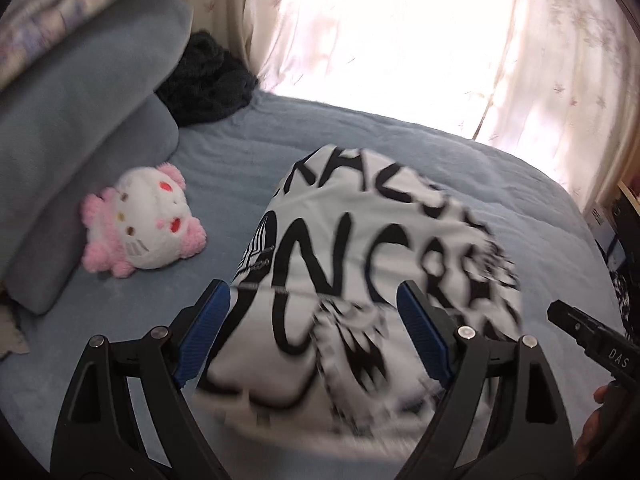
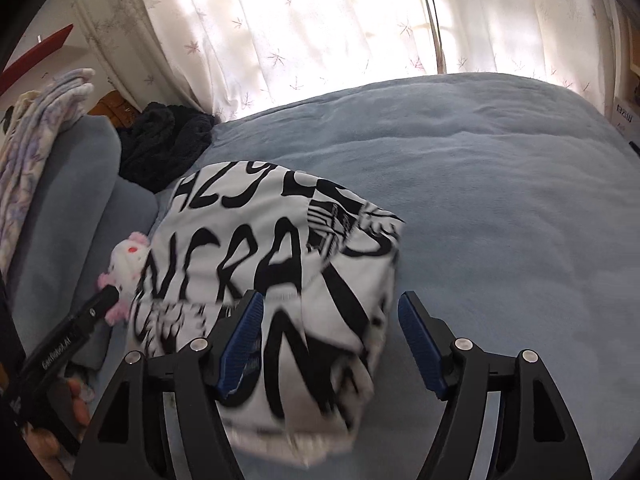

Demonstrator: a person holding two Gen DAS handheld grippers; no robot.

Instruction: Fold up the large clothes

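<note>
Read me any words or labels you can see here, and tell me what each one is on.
"DAS": on the right gripper body, seen from the left wrist view.
"NCRA": big black letters on the white garment; the rest of its print is cut off by folds or blurred.
Left gripper body label: too blurred to read.
Box label at right edge: too small.

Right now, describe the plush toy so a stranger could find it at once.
Start at the blue-grey bed, then look to the grey cushions along its side. The plush toy lies at their foot, beside the black-and-white printed garment. It alone is white with fluffy pink trim.
</note>
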